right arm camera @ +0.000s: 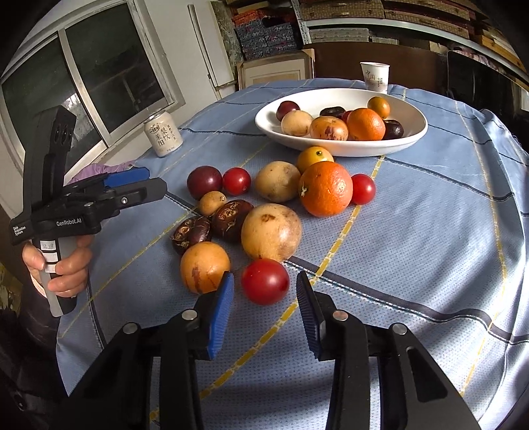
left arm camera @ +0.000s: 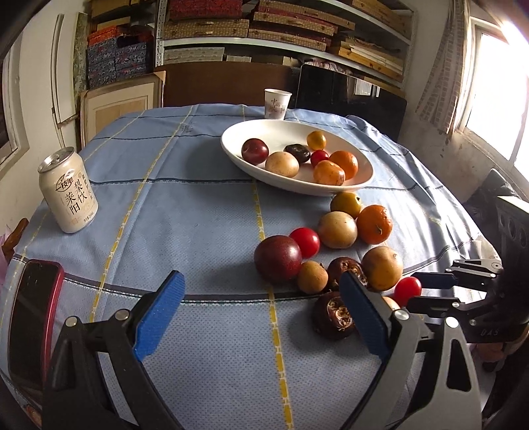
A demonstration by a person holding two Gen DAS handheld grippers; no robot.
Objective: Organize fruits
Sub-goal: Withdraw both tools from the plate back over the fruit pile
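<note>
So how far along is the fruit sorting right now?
Partly done. Several fruits already sit in the white bowl. In hand: the right tongs are open around a red cherry tomato, pads not yet touching it. The left tongs are open and hold nothing. Left: about a dozen fruits on the tablecloth, including the big orange.

Phone (left arm camera: 31, 317) cut off by left edge; tan fruit (left arm camera: 391, 302) mostly hidden behind left tool.

Home storeroom: shelves (left arm camera: 284, 29) stacked with boxes, framed boards, cloth-covered table (left arm camera: 198, 215), curtained window (left arm camera: 496, 92).
</note>
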